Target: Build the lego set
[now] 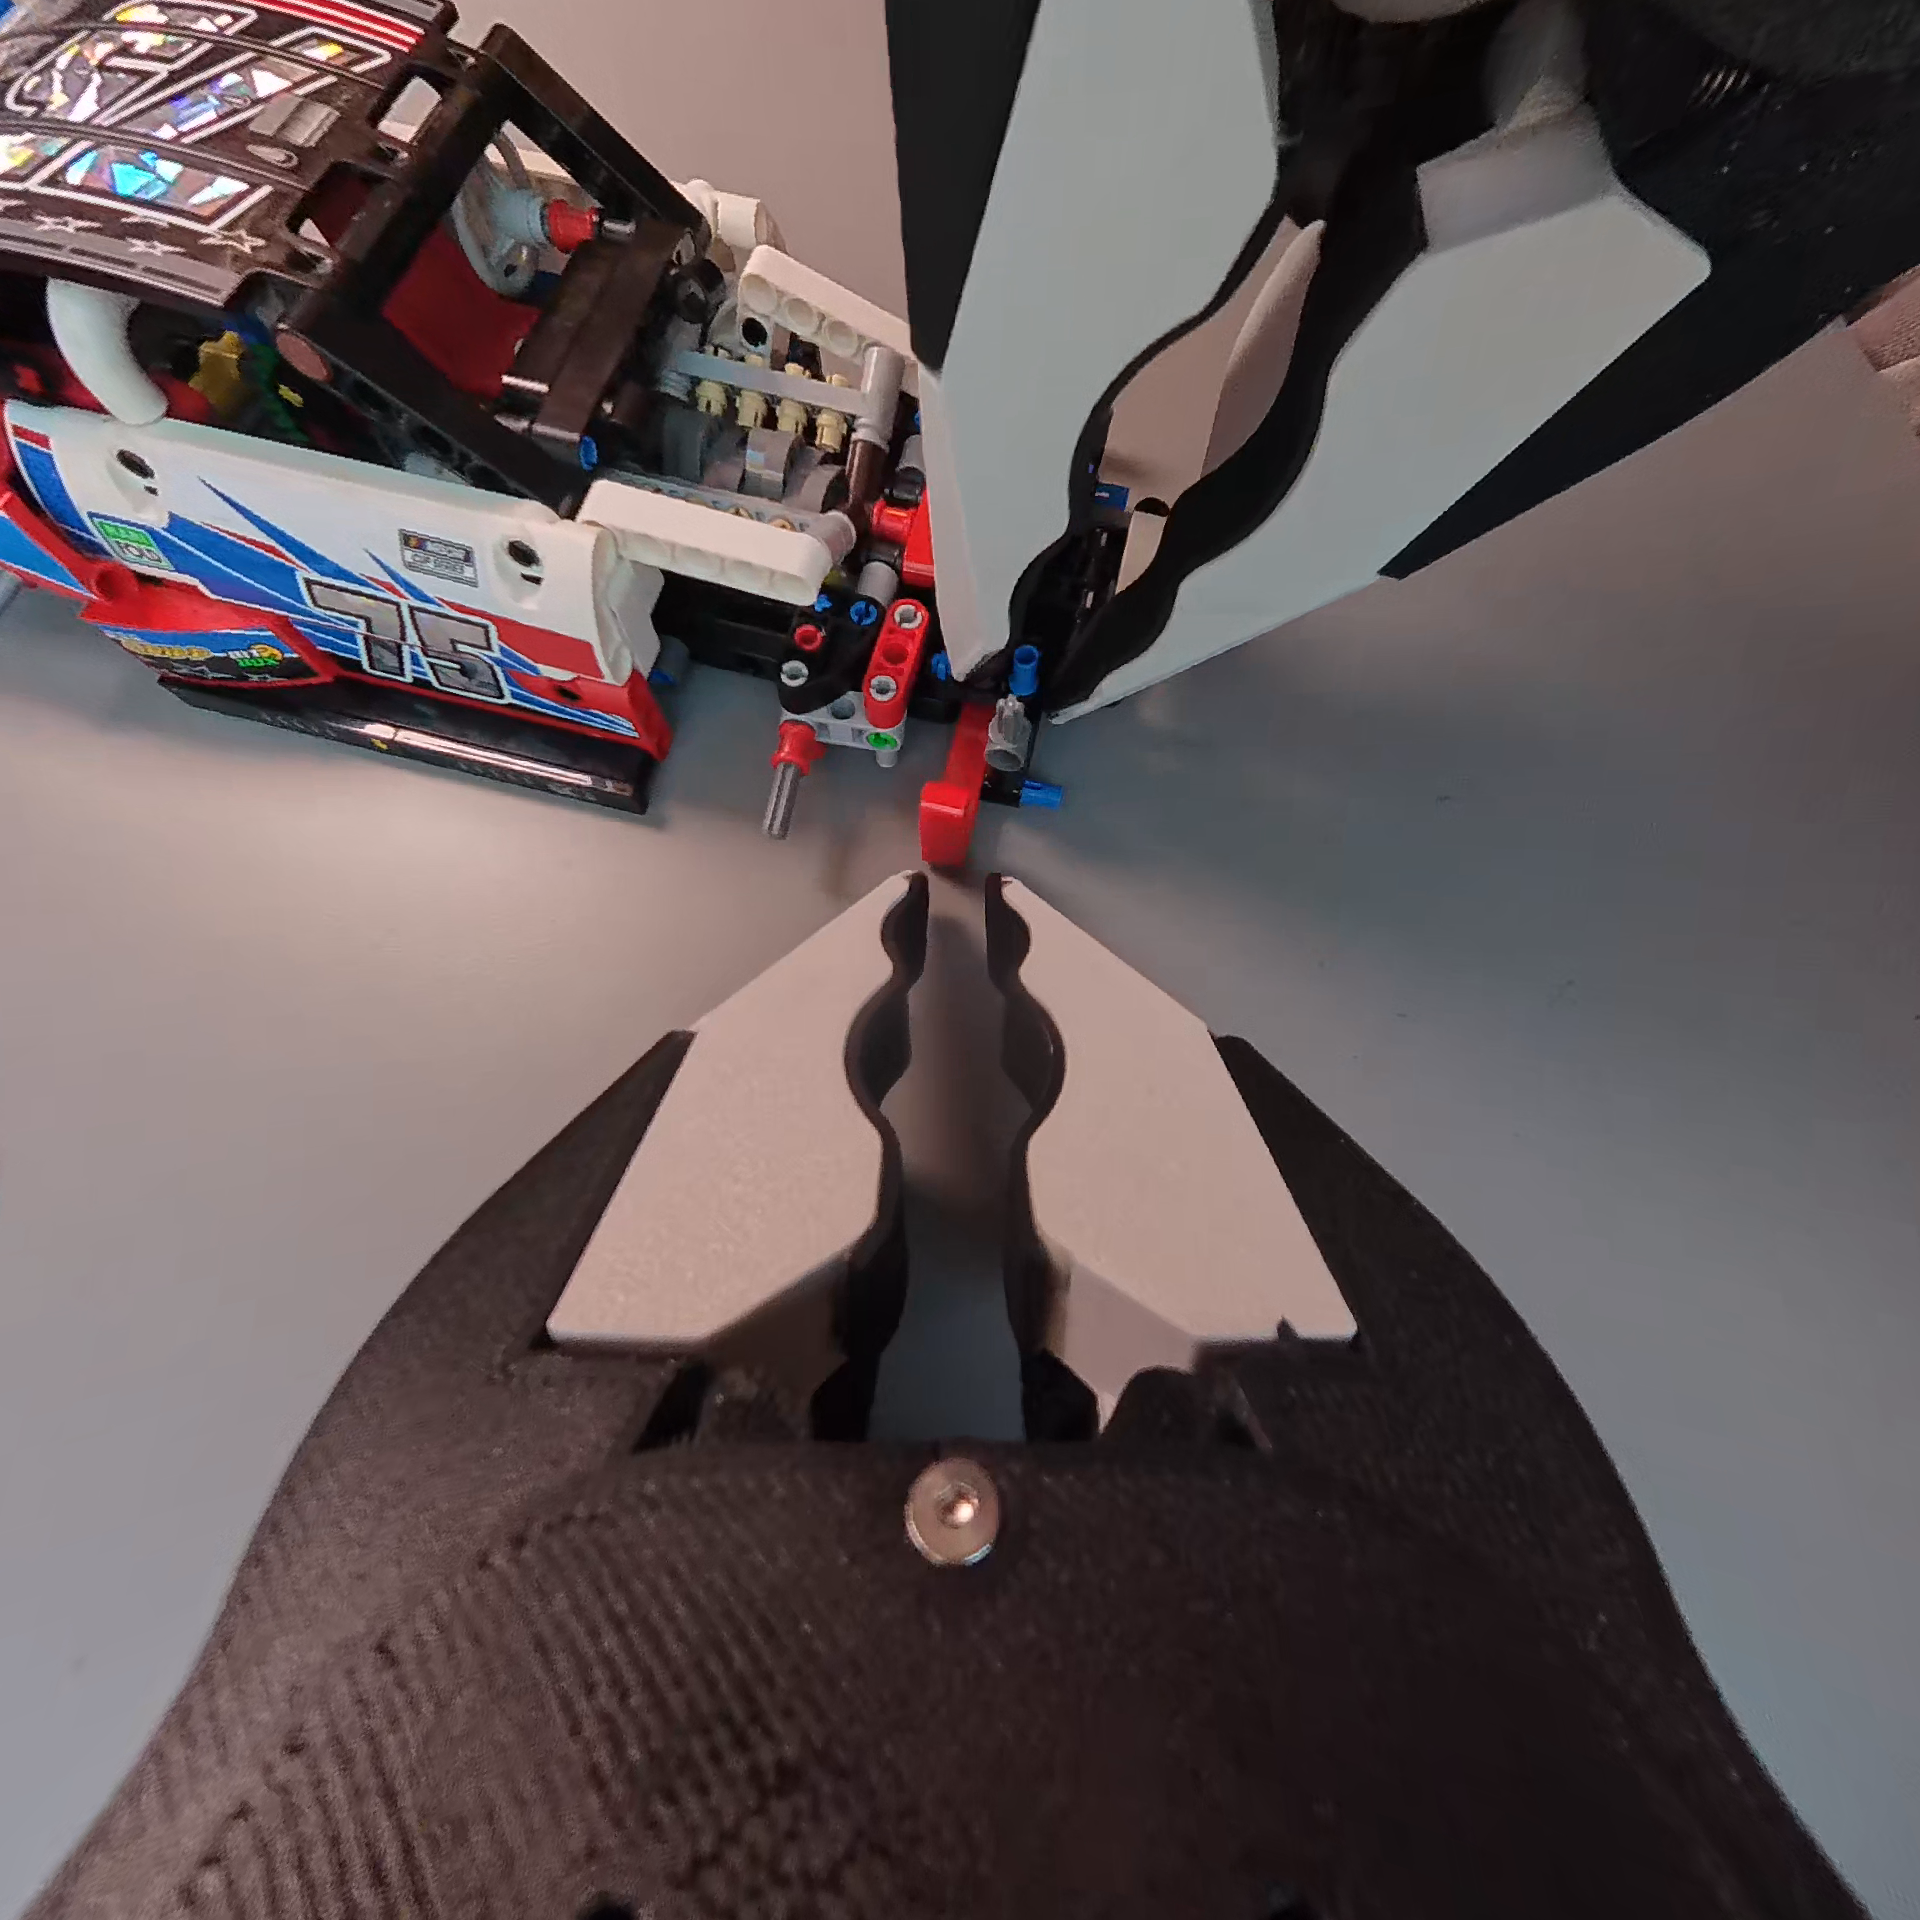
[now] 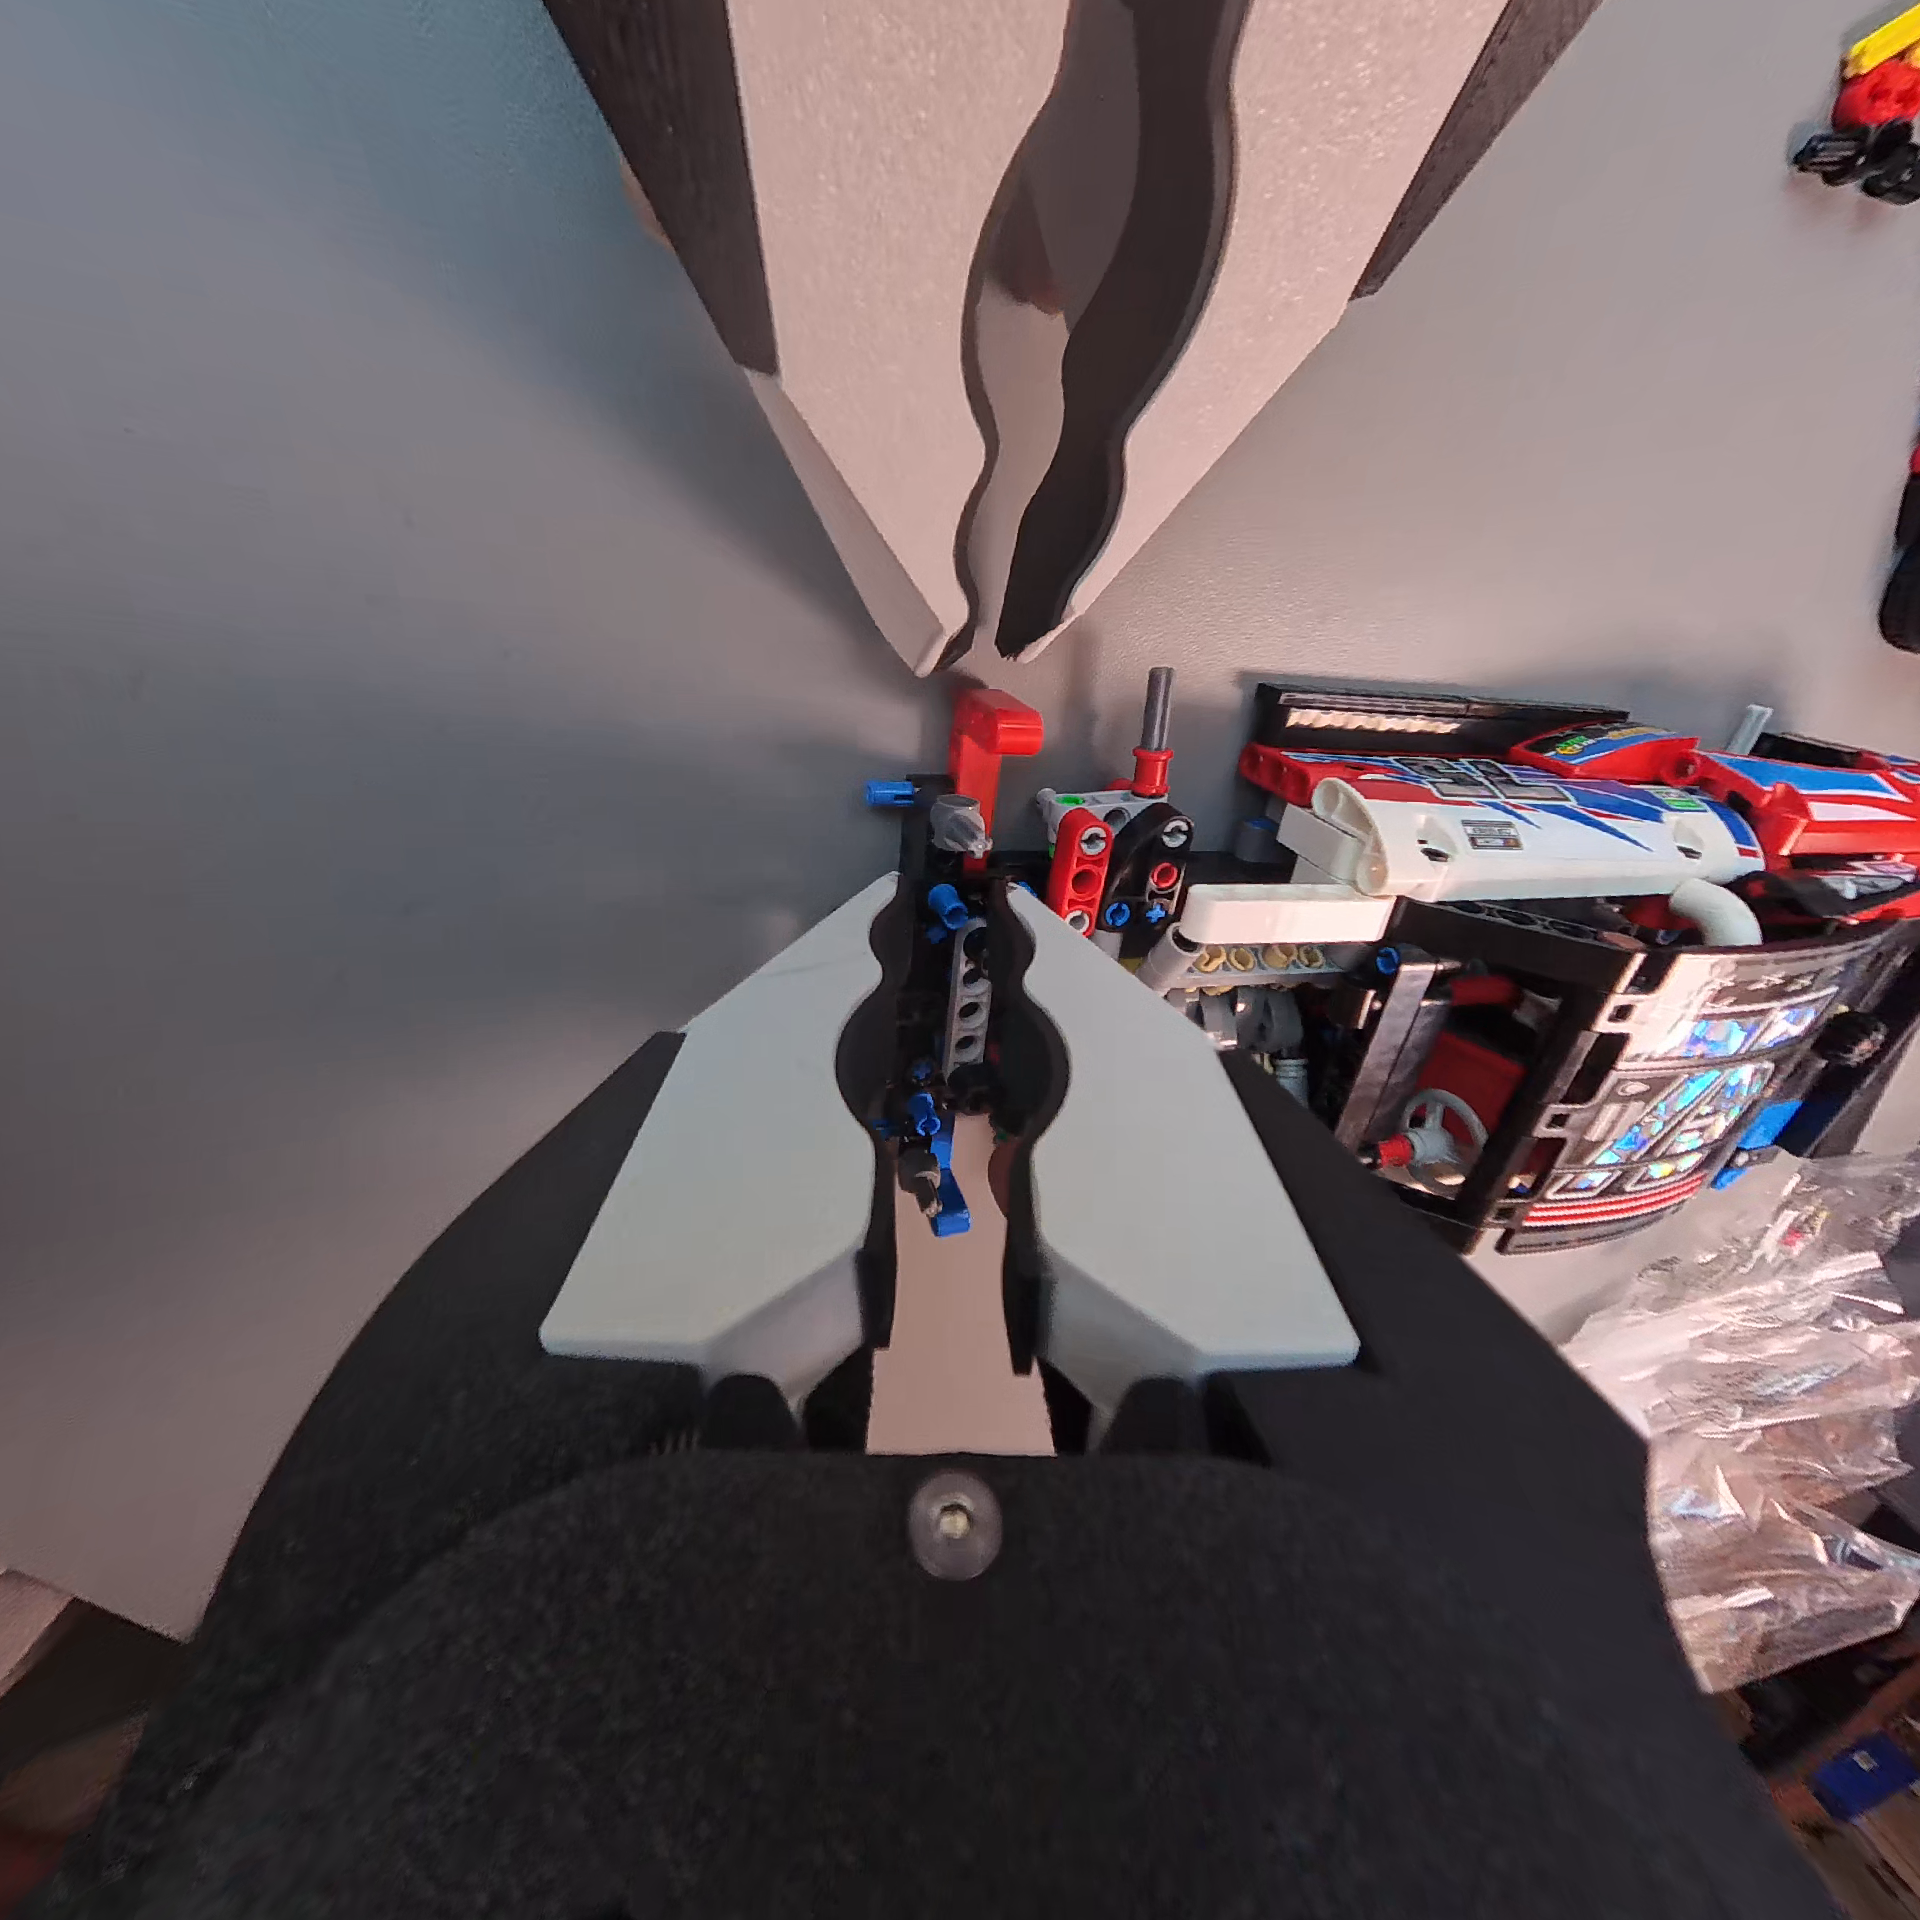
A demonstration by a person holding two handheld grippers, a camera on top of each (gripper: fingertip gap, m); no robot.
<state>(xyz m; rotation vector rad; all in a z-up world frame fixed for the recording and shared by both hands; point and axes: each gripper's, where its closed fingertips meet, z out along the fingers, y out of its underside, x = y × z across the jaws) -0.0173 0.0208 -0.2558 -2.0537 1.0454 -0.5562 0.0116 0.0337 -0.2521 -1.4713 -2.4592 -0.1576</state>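
Note:
A red, white and blue Lego race car (image 1: pixel 343 540) lies on the grey table (image 1: pixel 312 1039), with its open black front frame (image 2: pixel 951 987) pointing at me. My right gripper (image 2: pixel 948 896) is shut on that frame; it comes down from the top of the left wrist view (image 1: pixel 1013 691). A red L-shaped beam (image 1: pixel 951 800) sticks out from the frame's end. My left gripper (image 1: pixel 956 883) is empty, its jaws a narrow gap apart, tips just short of the red beam. It also shows in the right wrist view (image 2: pixel 971 660) above the beam (image 2: pixel 987 732).
A grey axle with a red bush (image 1: pixel 790 779) juts out beside the red beam. Clear plastic bags of parts (image 2: pixel 1766 1403) lie right of the car (image 2: pixel 1507 862). A small red, yellow and black sub-assembly (image 2: pixel 1870 114) sits at the far right. My two grippers' fingertips are within a few centimetres of each other.

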